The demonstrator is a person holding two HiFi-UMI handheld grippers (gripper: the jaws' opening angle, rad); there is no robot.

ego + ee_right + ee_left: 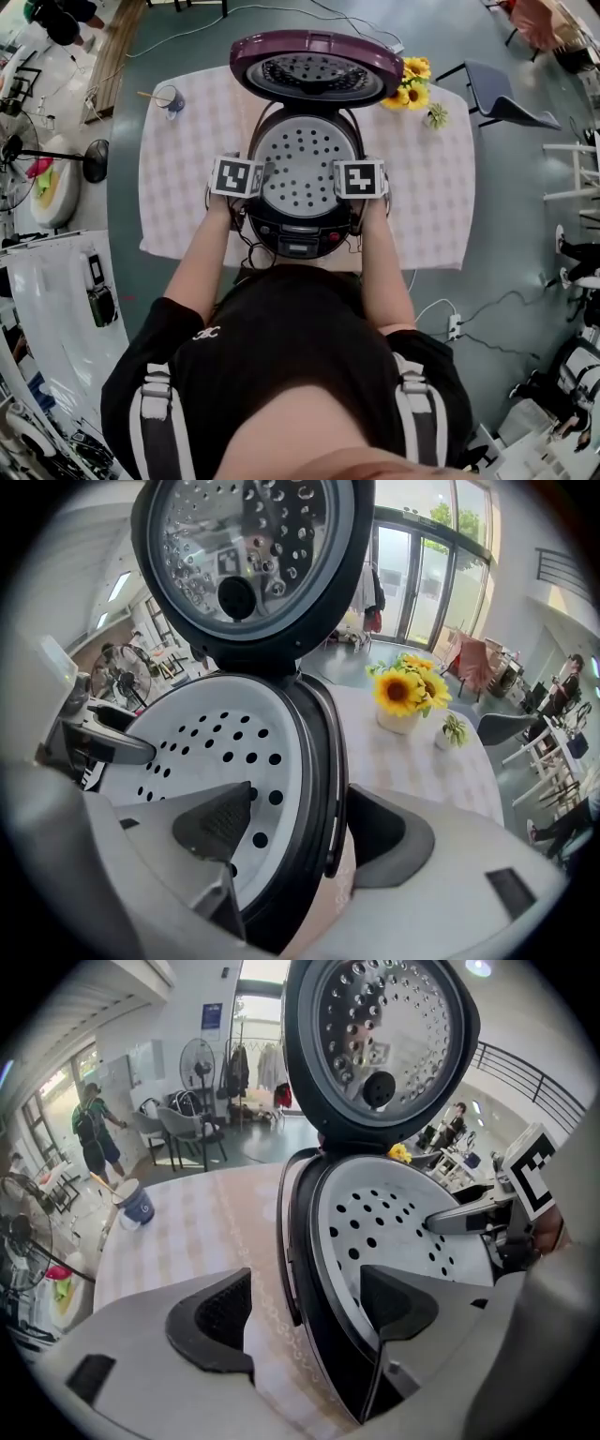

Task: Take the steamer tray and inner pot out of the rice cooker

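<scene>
The rice cooker [300,234] stands mid-table with its purple lid [316,70] raised. The white perforated steamer tray [305,164] sits in its mouth and hides the inner pot. My left gripper [240,180] is at the cooker's left rim. In the left gripper view the left gripper [305,1302] is open and straddles the rim, one finger outside the wall and one over the tray [384,1218]. My right gripper [358,180] is at the right rim. In its own view the right gripper [298,822] is open, one finger over the tray [206,752] and one outside.
A checked cloth covers the table [187,197]. A blue cup [171,97] stands at the back left, with sunflowers [412,84] and a small plant [436,115] at the back right. A chair [506,98] stands beyond the table's right end. A cord trails on the floor.
</scene>
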